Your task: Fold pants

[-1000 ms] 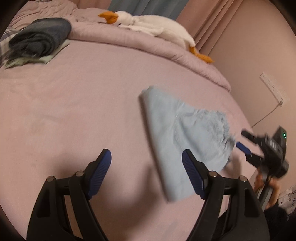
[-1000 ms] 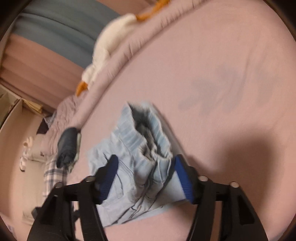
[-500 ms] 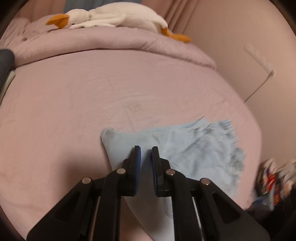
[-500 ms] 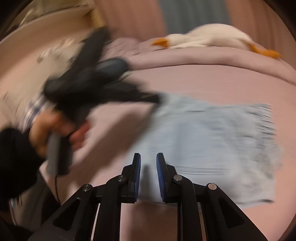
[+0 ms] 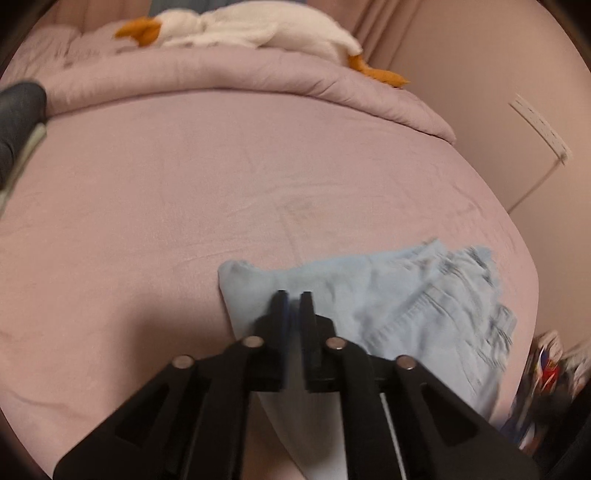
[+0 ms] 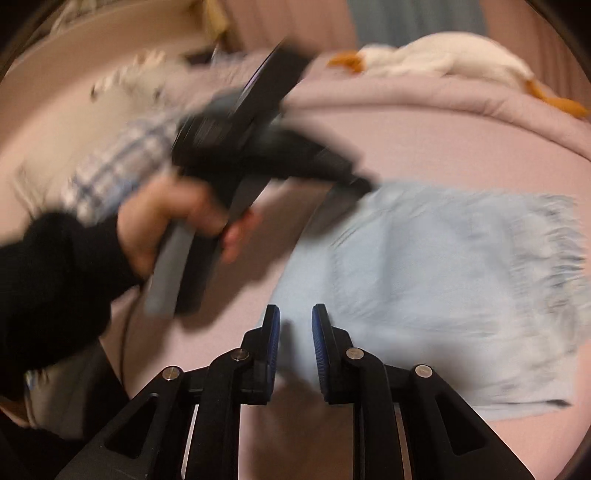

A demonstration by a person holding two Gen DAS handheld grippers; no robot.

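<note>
Left wrist view, read from its left edge: a dark rolled bundle of cloth [image 5: 18,110] lies left of and below the white plush goose with the orange beak [image 5: 258,29]. Well below the goose, on the pink bed sheet [image 5: 184,184], the left gripper [image 5: 291,295] has its black fingers almost together on a fold of the light blue denim pants [image 5: 406,295]. Its jaws are opening a shade with the cloth between them. The pants spread below and right of the goose, their gathered waistband farthest right.

Right wrist view: a hand [image 6: 166,221] in a black sleeve carries that left gripper, far below and left of the goose. The right gripper [image 6: 295,310] shows a narrow gap with the pants' near edge in it; whether the pads press the cloth, I cannot tell.

Judging by the rumples, the denim is soft, limp and light. It will sag and drag on the sheet, so matching edge corners look like the best grips.
</note>
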